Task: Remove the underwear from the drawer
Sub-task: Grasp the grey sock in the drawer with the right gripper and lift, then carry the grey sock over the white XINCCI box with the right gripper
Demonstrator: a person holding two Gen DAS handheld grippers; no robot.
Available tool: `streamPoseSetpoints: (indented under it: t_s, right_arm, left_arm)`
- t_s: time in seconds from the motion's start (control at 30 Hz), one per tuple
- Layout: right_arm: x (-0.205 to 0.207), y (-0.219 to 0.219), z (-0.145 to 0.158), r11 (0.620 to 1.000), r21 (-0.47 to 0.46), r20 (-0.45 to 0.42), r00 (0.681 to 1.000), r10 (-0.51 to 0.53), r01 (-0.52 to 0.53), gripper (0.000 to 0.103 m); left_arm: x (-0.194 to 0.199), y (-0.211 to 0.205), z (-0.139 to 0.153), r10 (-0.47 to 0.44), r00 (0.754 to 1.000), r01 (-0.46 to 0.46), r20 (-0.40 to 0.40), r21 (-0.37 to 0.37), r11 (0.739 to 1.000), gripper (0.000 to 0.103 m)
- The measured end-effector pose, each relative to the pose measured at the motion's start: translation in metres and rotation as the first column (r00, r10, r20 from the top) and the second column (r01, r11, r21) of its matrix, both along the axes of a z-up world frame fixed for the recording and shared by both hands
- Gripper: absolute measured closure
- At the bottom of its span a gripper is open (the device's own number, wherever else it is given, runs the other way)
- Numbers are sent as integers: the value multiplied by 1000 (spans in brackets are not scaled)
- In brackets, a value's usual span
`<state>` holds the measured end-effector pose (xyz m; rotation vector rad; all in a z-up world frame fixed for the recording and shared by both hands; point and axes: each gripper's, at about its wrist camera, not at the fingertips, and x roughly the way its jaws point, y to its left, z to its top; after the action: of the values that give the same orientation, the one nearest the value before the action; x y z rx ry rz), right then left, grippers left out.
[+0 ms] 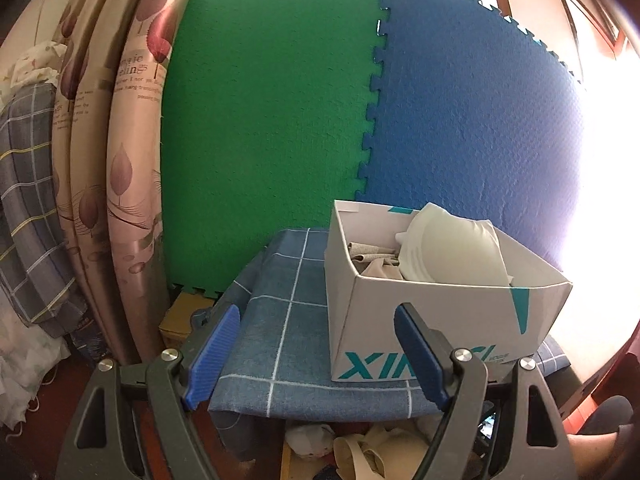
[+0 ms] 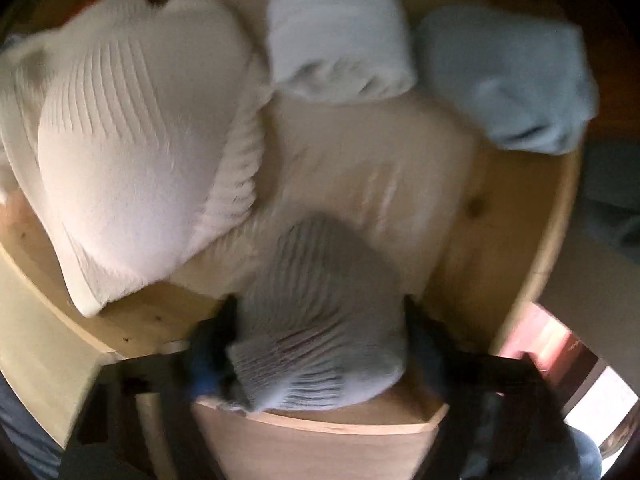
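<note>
In the right wrist view I look steeply down into a wooden drawer (image 2: 534,264). A grey ribbed bra cup (image 2: 320,320) lies at its near edge, and my right gripper (image 2: 320,304) has a finger pressed against each side of it. The picture is blurred. A white ribbed bra (image 2: 132,160) fills the drawer's left side, and a cream garment (image 2: 360,152) lies under both. My left gripper (image 1: 316,312) is open with nothing between its blue pads (image 1: 212,356). It hovers before a white cardboard box (image 1: 440,320) holding a white bra (image 1: 452,244) and beige cloth (image 1: 372,260).
Two rolled pale blue garments (image 2: 336,28) (image 2: 508,80) lie at the drawer's far side. The box stands on a blue checked cloth (image 1: 280,320) over a low table. Green (image 1: 272,120) and blue (image 1: 472,120) foam mats stand behind it, with curtains (image 1: 120,160) to the left and clutter (image 1: 380,448) below.
</note>
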<state>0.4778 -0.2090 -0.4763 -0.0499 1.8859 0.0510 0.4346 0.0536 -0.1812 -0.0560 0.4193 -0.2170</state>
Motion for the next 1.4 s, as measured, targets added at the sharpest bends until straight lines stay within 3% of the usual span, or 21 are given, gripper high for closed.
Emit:
streamPoseSetpoints:
  t_s: [0.1, 0.2, 0.47, 0.57, 0.77, 0.93, 1.13, 1.23, 1.4]
  right_arm:
    - [-3, 4, 5, 1000, 19, 40, 999, 20, -21, 57]
    - [-10, 8, 19, 999, 3, 133, 990, 37, -38, 61]
    - [-41, -19, 60, 997, 40, 370, 926, -75, 65, 62]
    - [-54, -30, 70, 987, 112, 400, 904, -152, 117, 61]
    - [-77, -41, 97, 974, 176, 454, 866, -210, 143, 61]
    - [-88, -55, 138, 958, 237, 520, 812, -265, 161, 61]
    - [-118, -71, 189, 951, 271, 621, 729, -289, 147, 61]
    - [-129, -78, 208, 950, 274, 663, 687, -299, 150, 60]
    - [-149, -101, 250, 945, 285, 731, 601, -322, 160, 60]
  left_arm:
    - [-2, 3, -3, 9, 1000, -9, 10, 11, 1000, 21]
    - [-3, 8, -10, 21, 1000, -21, 17, 9, 1000, 21]
    - [3, 10, -24, 40, 999, -39, -10, 31, 999, 21]
    - [6, 5, -30, 38, 999, -37, -26, 58, 998, 21]
    - [10, 0, -37, 34, 998, -29, -54, 87, 996, 21]
    - [13, 1, -38, 46, 997, -41, -60, 82, 996, 21]
    - [11, 8, -17, 97, 995, -97, 4, 27, 995, 21]
    - [17, 6, 21, 147, 987, -148, 64, 18, 989, 21]
    - [50, -2, 70, 167, 982, -168, 88, 10, 986, 21]
